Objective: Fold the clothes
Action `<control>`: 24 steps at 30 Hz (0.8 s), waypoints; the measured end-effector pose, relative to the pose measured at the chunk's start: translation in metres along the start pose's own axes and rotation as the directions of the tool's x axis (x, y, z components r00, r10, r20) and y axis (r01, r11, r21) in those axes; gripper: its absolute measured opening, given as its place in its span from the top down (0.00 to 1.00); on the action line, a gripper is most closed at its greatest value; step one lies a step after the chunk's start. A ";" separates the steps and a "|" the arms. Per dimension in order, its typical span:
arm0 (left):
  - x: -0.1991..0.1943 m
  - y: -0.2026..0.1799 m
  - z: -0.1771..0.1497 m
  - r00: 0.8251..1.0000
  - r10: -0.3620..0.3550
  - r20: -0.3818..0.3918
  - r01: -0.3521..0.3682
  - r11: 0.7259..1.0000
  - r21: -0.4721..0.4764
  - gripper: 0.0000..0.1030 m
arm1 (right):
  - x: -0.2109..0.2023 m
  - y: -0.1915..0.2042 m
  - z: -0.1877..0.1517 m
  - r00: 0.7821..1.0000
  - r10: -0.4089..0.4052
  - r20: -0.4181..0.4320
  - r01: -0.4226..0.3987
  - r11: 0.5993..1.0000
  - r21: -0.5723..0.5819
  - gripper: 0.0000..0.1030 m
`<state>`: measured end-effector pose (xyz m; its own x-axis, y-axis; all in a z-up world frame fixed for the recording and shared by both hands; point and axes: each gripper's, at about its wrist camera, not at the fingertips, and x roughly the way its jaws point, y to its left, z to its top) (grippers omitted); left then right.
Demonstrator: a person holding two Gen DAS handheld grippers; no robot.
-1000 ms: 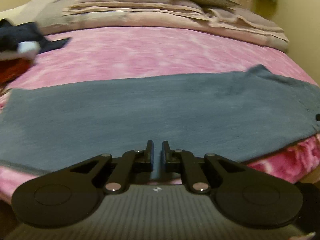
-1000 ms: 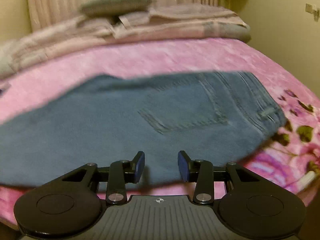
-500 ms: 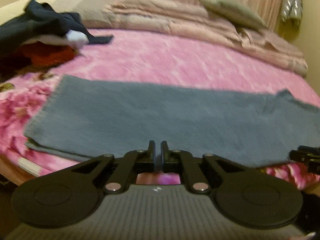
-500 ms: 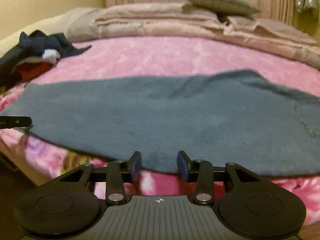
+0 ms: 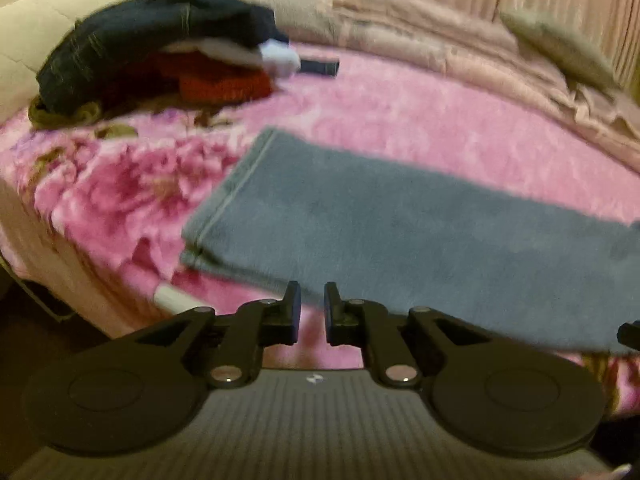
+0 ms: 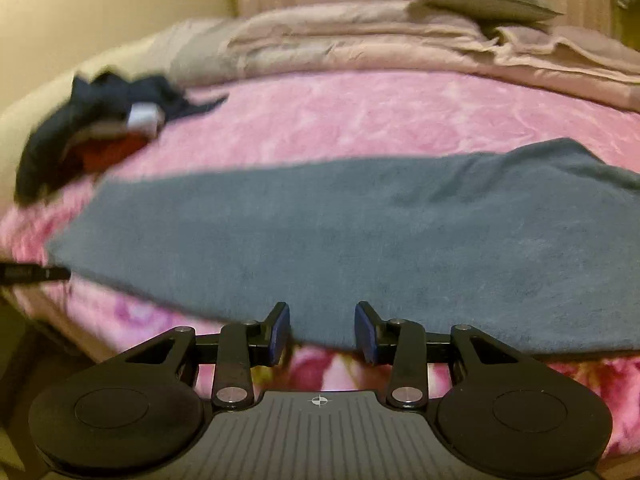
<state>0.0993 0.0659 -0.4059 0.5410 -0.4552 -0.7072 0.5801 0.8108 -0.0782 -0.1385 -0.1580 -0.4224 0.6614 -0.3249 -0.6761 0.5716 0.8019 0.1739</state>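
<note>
Jeans point(image 6: 360, 240), grey-blue denim, heavy and matte, lying flat as a long band across a plush pink floral blanket point(image 5: 132, 184) along the bed's near edge, stitched hem toward the left gripper point(image 5: 312, 312); a heap of dark and red clothes point(image 5: 160, 40) sits well apart. Left gripper nearly closed on nothing, just short of the near hem corner; right gripper point(image 6: 322, 332) partly apart and empty at the near long edge. Advice: bite both layers squarely, lift evenly, fold hem toward waist.

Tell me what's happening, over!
Left gripper nearly shut, empty. Right gripper open, empty, at jeans' near edge. Jeans flat on pink blanket. Nothing in the way.
</note>
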 end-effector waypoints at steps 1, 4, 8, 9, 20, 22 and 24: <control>-0.001 -0.002 0.003 1.000 0.009 0.016 -0.009 1.000 0.003 0.91 | 0.004 -0.002 0.001 1.000 -0.013 -0.016 0.013 1.000 0.003 0.62; 0.021 -0.013 0.005 0.996 0.069 -0.065 -0.066 0.997 0.041 0.85 | 0.009 -0.001 -0.001 0.997 -0.028 -0.072 0.025 0.999 -0.044 0.58; 0.016 -0.030 0.004 0.985 0.124 -0.121 -0.113 0.989 0.095 0.82 | -0.006 -0.002 -0.002 0.994 0.019 -0.107 -0.019 1.000 0.001 0.41; 0.011 -0.032 0.004 0.984 0.126 -0.123 -0.115 0.989 0.094 0.82 | -0.011 -0.005 -0.002 0.995 0.031 -0.094 -0.027 0.999 0.040 0.39; -0.036 -0.050 0.006 0.988 0.124 -0.090 -0.112 0.985 0.129 0.73 | -0.057 -0.033 0.008 0.998 -0.056 -0.019 0.058 0.984 0.171 0.33; -0.046 -0.054 0.004 0.990 0.114 -0.079 -0.102 0.985 0.139 0.72 | -0.064 -0.039 0.007 0.997 -0.078 -0.008 0.078 0.978 0.192 0.29; -0.056 -0.057 0.001 0.992 0.100 -0.072 -0.089 0.985 0.146 0.70 | -0.076 -0.044 0.005 0.995 -0.095 0.006 0.092 0.973 0.212 0.27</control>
<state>0.0364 0.0447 -0.3617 0.5513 -0.3443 -0.7600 0.6125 0.7855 0.0884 -0.2112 -0.1717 -0.3752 0.6069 -0.4025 -0.6854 0.7198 0.6439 0.2593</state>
